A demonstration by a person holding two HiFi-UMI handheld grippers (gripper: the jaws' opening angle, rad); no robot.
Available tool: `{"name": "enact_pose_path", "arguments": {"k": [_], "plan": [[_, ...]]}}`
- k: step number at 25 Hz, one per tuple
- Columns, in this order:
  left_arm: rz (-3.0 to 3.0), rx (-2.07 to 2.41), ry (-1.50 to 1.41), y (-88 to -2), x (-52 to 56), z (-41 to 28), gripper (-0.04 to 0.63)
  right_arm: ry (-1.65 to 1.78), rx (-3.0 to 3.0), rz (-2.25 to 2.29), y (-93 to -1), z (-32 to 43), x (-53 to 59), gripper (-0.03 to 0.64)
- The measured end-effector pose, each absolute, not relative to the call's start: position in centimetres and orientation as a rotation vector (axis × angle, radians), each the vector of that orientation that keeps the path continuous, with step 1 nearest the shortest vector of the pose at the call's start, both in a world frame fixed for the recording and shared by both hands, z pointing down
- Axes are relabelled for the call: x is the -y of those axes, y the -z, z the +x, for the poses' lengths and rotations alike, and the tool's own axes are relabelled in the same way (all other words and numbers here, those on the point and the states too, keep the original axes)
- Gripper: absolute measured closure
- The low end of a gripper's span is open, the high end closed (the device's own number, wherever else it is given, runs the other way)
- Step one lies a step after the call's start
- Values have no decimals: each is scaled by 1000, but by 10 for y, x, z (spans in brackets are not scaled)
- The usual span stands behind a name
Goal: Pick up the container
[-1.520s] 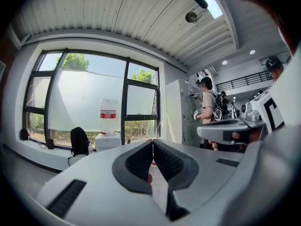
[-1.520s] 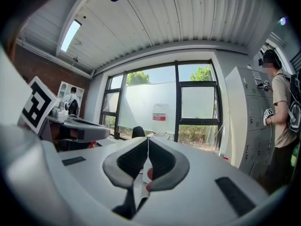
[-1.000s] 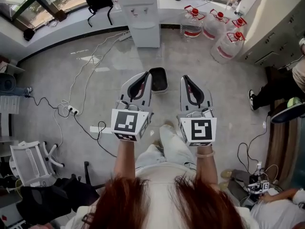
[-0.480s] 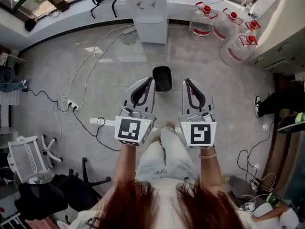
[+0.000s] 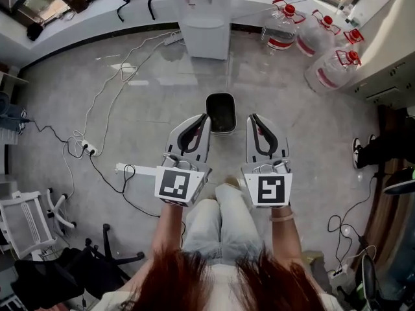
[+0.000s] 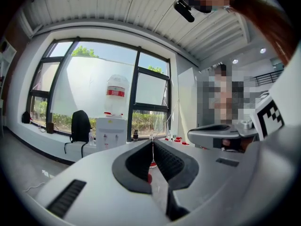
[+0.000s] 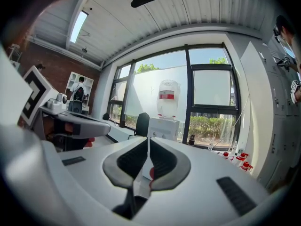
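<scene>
The container [image 5: 221,113] is a small dark bin with a pale rim. It stands on the grey floor in front of the water dispenser [image 5: 204,18]. In the head view my left gripper [image 5: 205,117] and right gripper [image 5: 251,117] are held side by side above the floor, their tips either side of the bin. Both are shut with nothing between the jaws. The left gripper view shows the shut left gripper [image 6: 153,141] pointing level at the windows. The right gripper view shows the same for the right gripper [image 7: 148,138]. The bin is hidden in both gripper views.
Several large water jugs [image 5: 283,28] stand on the floor at the back right. Cables and a power strip [image 5: 84,149] lie on the floor at left. A white chair [image 5: 26,218] is at lower left. Another person's legs [image 5: 382,149] show at right.
Both grippers have come down side by side, still shut. In the head view the bin has drifted from left of centre to between their tips.
</scene>
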State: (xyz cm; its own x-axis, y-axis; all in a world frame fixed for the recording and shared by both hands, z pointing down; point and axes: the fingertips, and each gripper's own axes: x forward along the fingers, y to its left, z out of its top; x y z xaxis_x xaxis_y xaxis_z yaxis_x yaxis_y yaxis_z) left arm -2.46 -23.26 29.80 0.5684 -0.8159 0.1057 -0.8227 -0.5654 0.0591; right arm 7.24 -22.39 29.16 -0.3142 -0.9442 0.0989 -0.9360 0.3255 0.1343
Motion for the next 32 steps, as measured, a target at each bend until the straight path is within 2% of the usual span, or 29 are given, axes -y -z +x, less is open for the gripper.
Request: {"name": "enact_pose_path", "arguments": {"k": [32], "plan": [[2706, 1338, -139, -707, 264, -17, 578, 83, 2368, 1659, -707, 99, 255, 591]]}}
